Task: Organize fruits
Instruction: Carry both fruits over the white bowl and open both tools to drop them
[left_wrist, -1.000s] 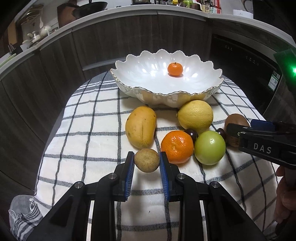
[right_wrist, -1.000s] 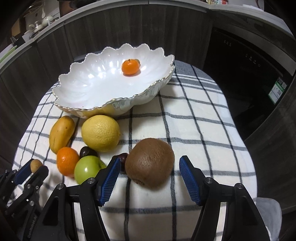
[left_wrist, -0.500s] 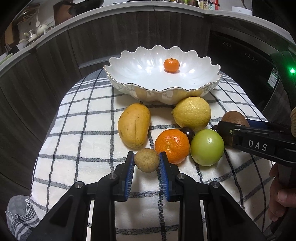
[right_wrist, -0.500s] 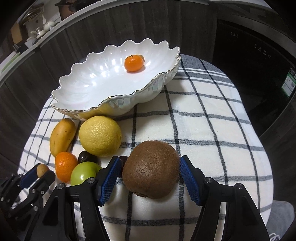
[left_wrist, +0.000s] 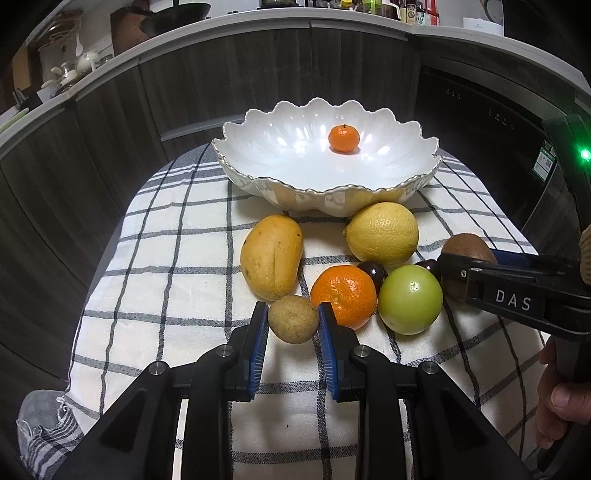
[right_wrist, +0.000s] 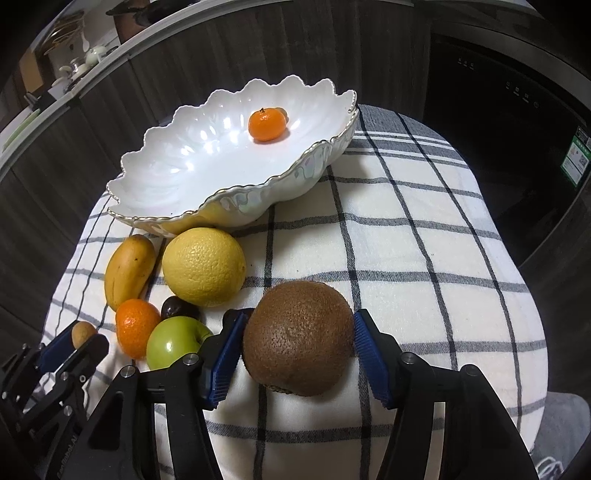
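Note:
A white scalloped bowl holds one small mandarin at the back of the checked cloth. My left gripper is shut on a small tan round fruit, lifted slightly above the cloth. My right gripper is shut on a brown kiwi. It also shows in the left wrist view. On the cloth lie a mango, a lemon, an orange, a green apple and two dark plums.
The checked cloth covers a small round table, and its edges drop off on all sides. Dark wooden cabinets and a dark appliance stand behind. The right half of the cloth is bare.
Both grippers have risen and drawn nearer the bowl. The right gripper has closed on the kiwi, which was loose between open jaws a second ago. The left keeps its grip on the tan fruit.

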